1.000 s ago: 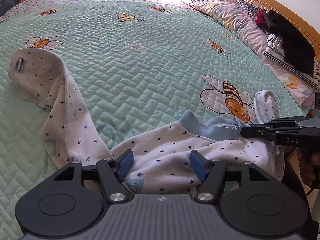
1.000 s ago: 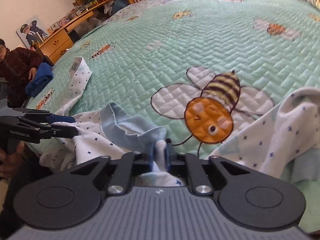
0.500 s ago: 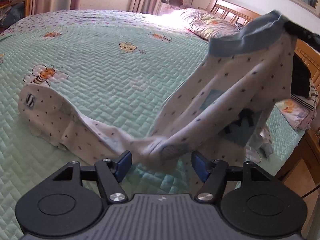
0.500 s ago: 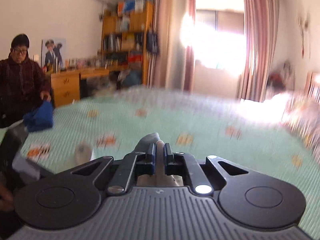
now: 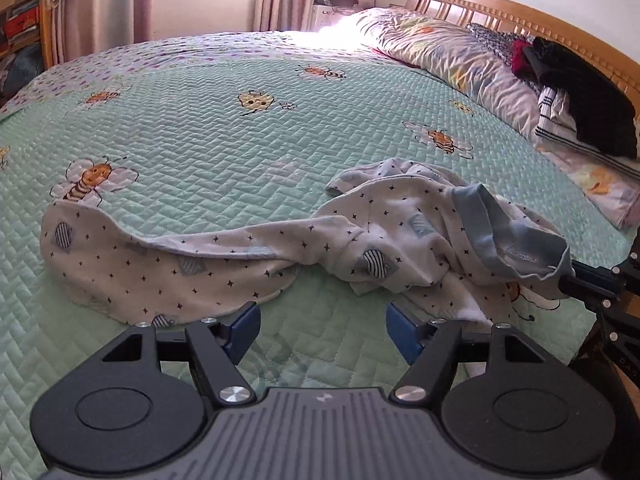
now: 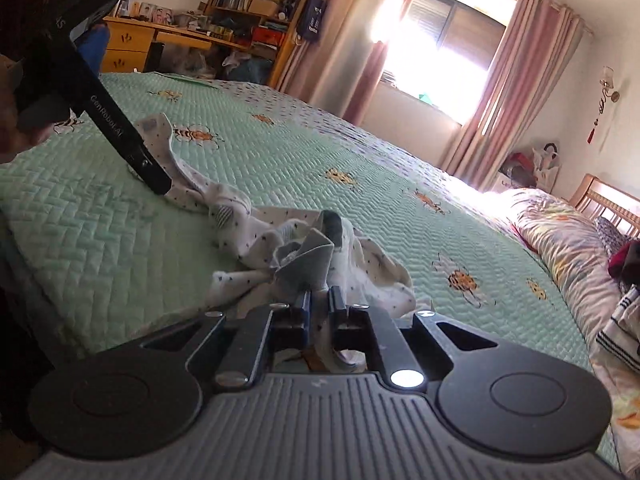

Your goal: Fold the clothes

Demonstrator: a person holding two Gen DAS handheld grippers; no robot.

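The white starry pajama top (image 5: 360, 236) was up in the air half a second ago; now it lies back down on the green bed (image 5: 224, 148). The right tongs (image 6: 319, 300) pinch its blue collar (image 5: 508, 236) tight. The left tongs (image 5: 322, 330) stand wide apart just in front of it, holding nothing.

A home bedroom: wide bed under a mint-green quilted bee-print bedspread (image 5: 224, 152), wooden slatted headboard (image 5: 480, 12), pink curtains (image 6: 516, 76), cluttered wooden bookshelf (image 6: 260, 4).

Daylit room, window (image 6: 452, 56) glare blown out, fisheye-curved edges, mostly sharp
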